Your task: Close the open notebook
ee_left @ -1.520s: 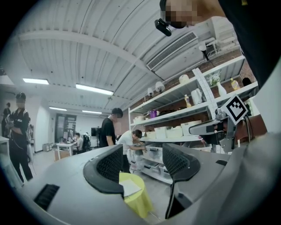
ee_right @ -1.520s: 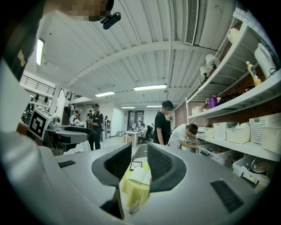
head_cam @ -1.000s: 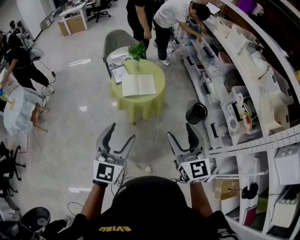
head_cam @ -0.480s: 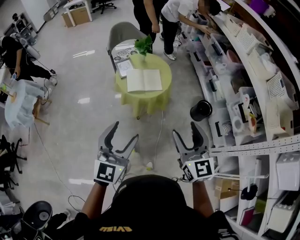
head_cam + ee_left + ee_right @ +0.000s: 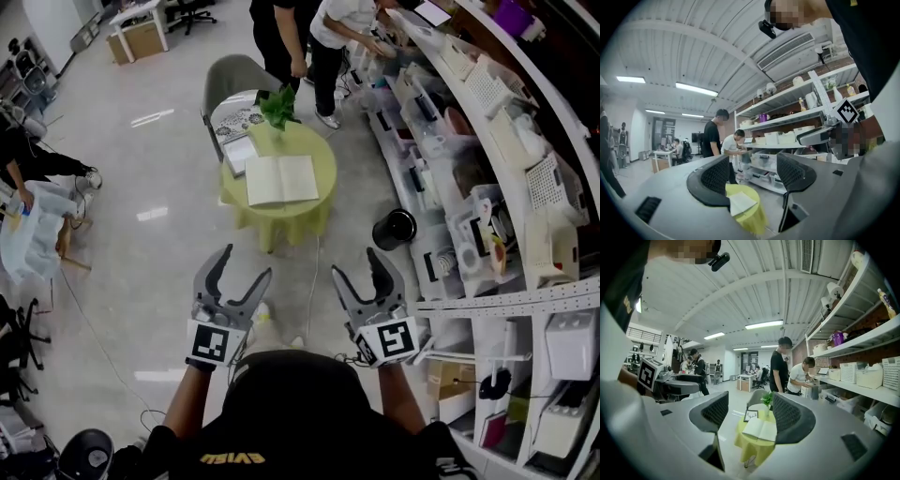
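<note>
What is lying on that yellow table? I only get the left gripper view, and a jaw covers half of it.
Observer: An open notebook, flat with its pages up, on the table.
Operator: Anything else up there?
Observer: A potted plant at the far edge, and a small framed picture to the left of the notebook.
Operator: Is the right gripper carrying anything?
Observer: No. The right gripper has its jaws wide apart, closing a little, with nothing between them.
</note>
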`<state>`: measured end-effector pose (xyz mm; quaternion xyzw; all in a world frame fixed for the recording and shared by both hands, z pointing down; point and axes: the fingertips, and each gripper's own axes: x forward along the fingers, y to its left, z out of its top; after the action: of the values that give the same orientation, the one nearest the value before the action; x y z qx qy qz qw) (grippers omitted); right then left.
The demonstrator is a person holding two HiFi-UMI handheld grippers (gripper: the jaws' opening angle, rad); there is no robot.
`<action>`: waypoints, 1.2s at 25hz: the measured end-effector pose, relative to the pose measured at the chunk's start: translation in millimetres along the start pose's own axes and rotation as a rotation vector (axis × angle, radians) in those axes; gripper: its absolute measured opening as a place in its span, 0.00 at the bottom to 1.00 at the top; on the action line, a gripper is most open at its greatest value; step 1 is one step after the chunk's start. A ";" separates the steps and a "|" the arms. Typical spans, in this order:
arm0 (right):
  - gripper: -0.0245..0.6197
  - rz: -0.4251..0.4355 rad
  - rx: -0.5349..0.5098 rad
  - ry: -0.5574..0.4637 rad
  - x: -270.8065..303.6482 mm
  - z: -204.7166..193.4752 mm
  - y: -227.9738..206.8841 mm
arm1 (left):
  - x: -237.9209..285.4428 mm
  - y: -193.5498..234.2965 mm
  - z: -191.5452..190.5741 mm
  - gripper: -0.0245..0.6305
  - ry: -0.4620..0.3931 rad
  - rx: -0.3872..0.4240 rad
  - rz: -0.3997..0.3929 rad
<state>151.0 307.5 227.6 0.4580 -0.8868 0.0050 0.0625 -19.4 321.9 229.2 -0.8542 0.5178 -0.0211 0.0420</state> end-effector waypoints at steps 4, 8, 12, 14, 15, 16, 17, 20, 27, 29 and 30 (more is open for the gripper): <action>0.45 -0.014 0.032 -0.004 36.3 14.9 -3.5 | 29.7 33.9 9.7 0.53 -0.032 0.006 -0.024; 0.44 -0.040 0.036 0.000 73.2 19.8 0.5 | 47.5 67.8 10.6 0.53 -0.044 0.008 -0.054; 0.44 -0.071 0.041 0.021 103.7 17.4 2.3 | 57.4 96.0 2.2 0.53 -0.041 -0.010 -0.082; 0.44 -0.089 0.045 0.032 115.4 16.2 3.7 | 60.8 108.5 -4.4 0.53 -0.030 -0.025 -0.098; 0.44 -0.097 0.048 0.040 120.7 14.7 5.3 | 62.7 114.6 -8.4 0.53 -0.020 -0.025 -0.106; 0.43 -0.103 0.052 0.050 125.7 12.5 7.7 | 64.8 120.7 -12.5 0.53 -0.009 -0.021 -0.111; 0.43 -0.105 0.058 0.060 130.1 9.6 10.8 | 66.9 126.8 -16.2 0.53 0.000 -0.016 -0.113; 0.43 -0.098 0.070 0.087 140.8 0.7 17.5 | 73.3 140.1 -22.9 0.53 0.009 -0.030 -0.109; 0.42 -0.096 0.078 0.111 169.4 -7.2 0.8 | 99.2 155.2 -37.1 0.53 0.034 -0.038 -0.106; 0.42 -0.095 0.083 0.113 179.9 -10.2 -9.8 | 110.7 159.7 -41.8 0.53 0.043 -0.044 -0.098; 0.42 -0.092 0.085 0.114 186.0 -11.7 -15.6 | 117.2 162.3 -44.1 0.53 0.047 -0.048 -0.093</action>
<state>58.4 148.2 260.0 0.4996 -0.8587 0.0655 0.0934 -112.0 141.1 257.1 -0.8774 0.4787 -0.0308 0.0085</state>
